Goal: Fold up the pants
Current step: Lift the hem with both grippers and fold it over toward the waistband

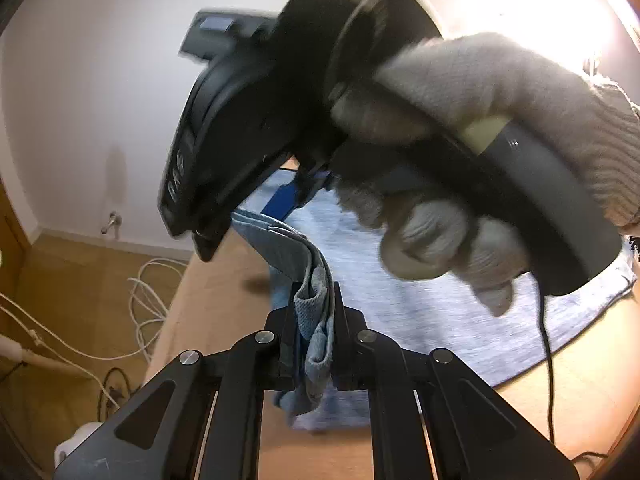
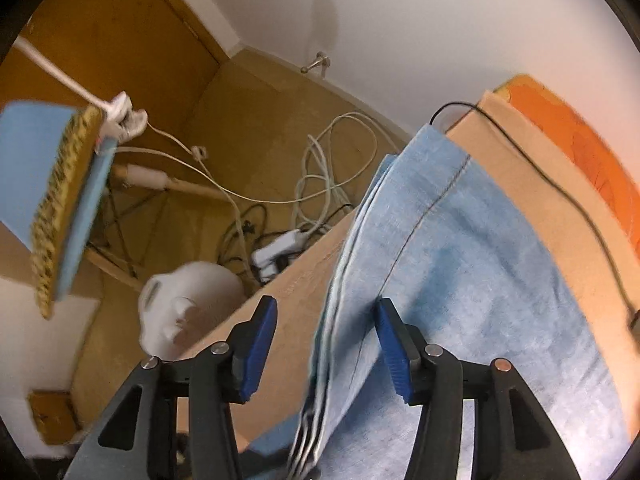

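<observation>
Light blue denim pants lie on a tan table. My left gripper is shut on a bunched fold of the pants' edge and holds it above the table. In the left wrist view the right gripper device and a grey-gloved hand fill the upper middle. In the right wrist view my right gripper is open, its blue pads either side of the stacked edge of the pants, not closed on it.
The table's left edge drops to a wooden floor with white cables, a power strip and a white rounded object. A thin black cable crosses the table. An orange cloth lies at the far right.
</observation>
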{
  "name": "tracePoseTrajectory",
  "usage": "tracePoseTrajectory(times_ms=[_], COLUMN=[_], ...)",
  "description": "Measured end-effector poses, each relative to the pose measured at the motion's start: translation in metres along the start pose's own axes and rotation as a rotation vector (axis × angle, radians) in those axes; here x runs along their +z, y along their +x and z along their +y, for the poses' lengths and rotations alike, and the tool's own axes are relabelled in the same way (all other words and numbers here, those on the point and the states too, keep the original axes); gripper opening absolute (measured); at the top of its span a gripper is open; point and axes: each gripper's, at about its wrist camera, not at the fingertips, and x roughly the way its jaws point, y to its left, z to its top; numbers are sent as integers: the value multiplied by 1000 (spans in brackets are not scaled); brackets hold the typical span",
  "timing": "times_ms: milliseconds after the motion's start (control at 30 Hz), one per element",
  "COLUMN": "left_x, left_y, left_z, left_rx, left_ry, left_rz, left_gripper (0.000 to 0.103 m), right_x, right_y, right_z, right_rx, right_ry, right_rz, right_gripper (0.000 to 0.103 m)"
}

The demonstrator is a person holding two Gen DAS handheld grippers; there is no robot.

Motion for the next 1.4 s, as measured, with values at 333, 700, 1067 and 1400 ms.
tracePoseTrajectory(times_ms=[333,700,1067,1400], left_x=[12,28,35,46], left_y=[-20,-26,2,27], left_z=[-38,-150,-268,-357], left_rx=[-85,-258,-388,-507], left_ry=[6,64,162,226], left_rz=[-36,-18,75,115], left_gripper=[8,9,9,9], right_x=[-54,-163,-274,-362], right_y=[-75,-162,-196,-229], right_z=[-53,-148,-240,-309], right_rx=[42,58,19,0], right_ry=[130,316,430,511], right_rz=[-209,-348,-363,-404], right_gripper=[4,4,4,4])
